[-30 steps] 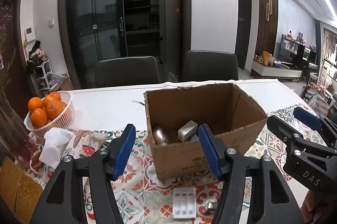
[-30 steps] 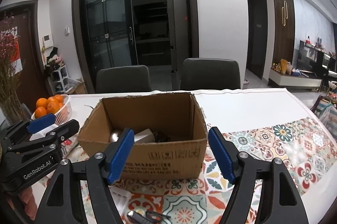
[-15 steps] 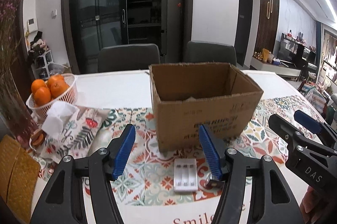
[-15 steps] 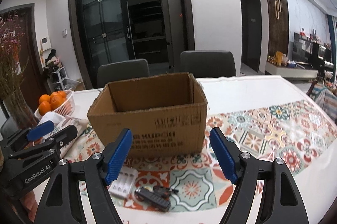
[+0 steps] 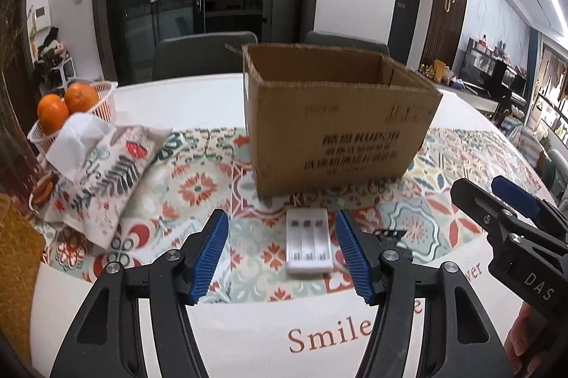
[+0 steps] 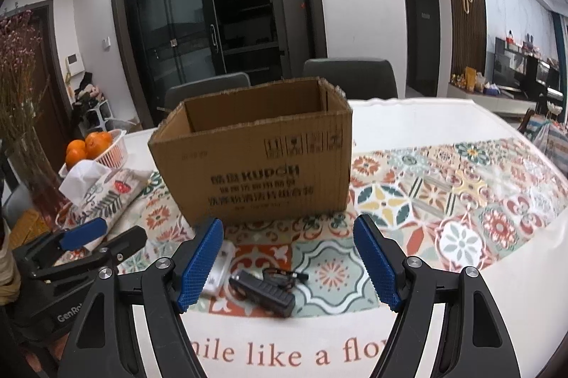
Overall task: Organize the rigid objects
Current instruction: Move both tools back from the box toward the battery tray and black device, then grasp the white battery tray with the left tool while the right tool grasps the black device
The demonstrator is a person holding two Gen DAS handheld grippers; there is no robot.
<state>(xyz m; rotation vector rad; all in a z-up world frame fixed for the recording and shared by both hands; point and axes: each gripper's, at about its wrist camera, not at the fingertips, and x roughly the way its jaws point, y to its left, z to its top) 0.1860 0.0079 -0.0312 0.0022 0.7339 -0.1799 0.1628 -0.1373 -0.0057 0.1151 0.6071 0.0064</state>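
Note:
An open cardboard box (image 5: pixel 337 126) stands on the patterned tablecloth; it also shows in the right wrist view (image 6: pixel 255 161). Its inside is hidden from here. A white battery charger (image 5: pixel 308 242) lies in front of the box, between my left gripper's (image 5: pixel 282 257) open fingers and a little ahead of them. A black adapter with a cable (image 6: pixel 264 292) lies just right of the charger (image 6: pixel 218 268), between my right gripper's (image 6: pixel 289 266) open fingers. Both grippers are empty and low over the table's near edge. My right gripper also shows in the left wrist view (image 5: pixel 497 200).
A white basket of oranges (image 5: pixel 71 108) and a patterned tissue pouch (image 5: pixel 99 175) sit at the left. A vase of dried flowers (image 6: pixel 25 143) stands at the far left. Two dark chairs (image 6: pixel 349 76) are behind the table.
Both grippers have dropped and pulled back from above the box toward the table's near edge. The box's contents are out of sight; the charger and adapter now lie between the fingers.

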